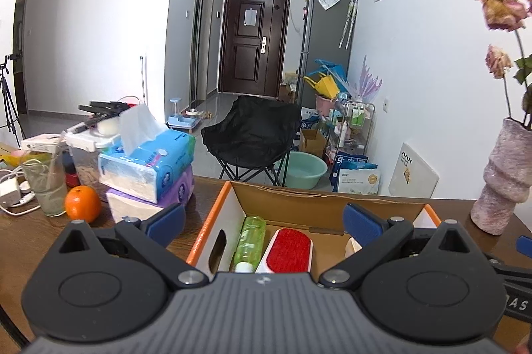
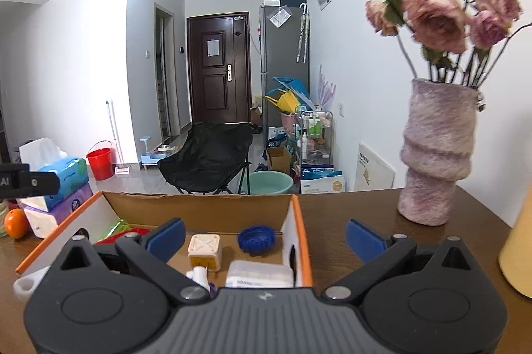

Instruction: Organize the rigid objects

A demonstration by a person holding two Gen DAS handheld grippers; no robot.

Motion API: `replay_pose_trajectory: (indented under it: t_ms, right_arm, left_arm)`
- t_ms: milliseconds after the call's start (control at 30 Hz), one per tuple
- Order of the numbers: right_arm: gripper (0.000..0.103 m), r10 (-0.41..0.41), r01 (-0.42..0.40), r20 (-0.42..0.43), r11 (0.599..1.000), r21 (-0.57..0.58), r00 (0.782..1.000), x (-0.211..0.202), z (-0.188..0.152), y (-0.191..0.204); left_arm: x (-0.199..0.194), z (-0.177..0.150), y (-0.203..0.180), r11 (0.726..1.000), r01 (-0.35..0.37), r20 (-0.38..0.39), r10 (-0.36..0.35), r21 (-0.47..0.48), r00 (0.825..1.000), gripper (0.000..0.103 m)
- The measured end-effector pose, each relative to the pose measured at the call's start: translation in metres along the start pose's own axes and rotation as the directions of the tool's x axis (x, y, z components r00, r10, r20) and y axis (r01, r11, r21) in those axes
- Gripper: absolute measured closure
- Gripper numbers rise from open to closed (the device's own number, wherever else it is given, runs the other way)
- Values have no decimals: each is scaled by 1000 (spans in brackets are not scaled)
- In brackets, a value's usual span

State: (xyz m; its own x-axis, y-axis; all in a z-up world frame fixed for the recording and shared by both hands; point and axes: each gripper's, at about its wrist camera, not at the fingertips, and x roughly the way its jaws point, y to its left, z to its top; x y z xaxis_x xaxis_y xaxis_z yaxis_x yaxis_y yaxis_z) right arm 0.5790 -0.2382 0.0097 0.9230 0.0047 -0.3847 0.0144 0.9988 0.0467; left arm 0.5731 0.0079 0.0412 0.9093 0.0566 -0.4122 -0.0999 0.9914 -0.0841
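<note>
An orange-edged cardboard box (image 1: 299, 204) (image 2: 199, 204) stands on the brown wooden table. In the left wrist view a green bottle (image 1: 251, 237) and a red-faced brush (image 1: 291, 249) lie side by side in the box. The right wrist view shows a cream cube (image 2: 204, 251), a blue ridged cap (image 2: 256, 238), a white packet (image 2: 261, 275) and a small white piece (image 2: 199, 276) inside it. My left gripper (image 1: 264, 222) hangs open over the box's left part with nothing between its blue pads. Over the box's right wall my right gripper (image 2: 264, 237) is open too, and holds nothing.
Left of the box are stacked tissue packs (image 1: 149, 171), an orange (image 1: 82, 203), a glass (image 1: 46, 184) and cables. A pink vase (image 2: 435, 154) of dried roses stands at the right, with a yellow object (image 2: 518, 254) at the right edge. A black chair (image 1: 252, 134) sits beyond the table.
</note>
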Motion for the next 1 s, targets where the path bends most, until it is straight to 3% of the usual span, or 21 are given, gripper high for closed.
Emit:
replay_pose_trajectory:
  t_ms: [433,1000]
  right_arm:
    - [0,12,-13,26,999,30,1000,-117,-9,-16]
    - [0,23,-24,34,999,28,999,-300,-45,-17]
  left_arm:
    - [-111,-17,11,998,41,27,-42,46,999,0]
    - [-299,-66,33,995,56,61,-61,80,996,0]
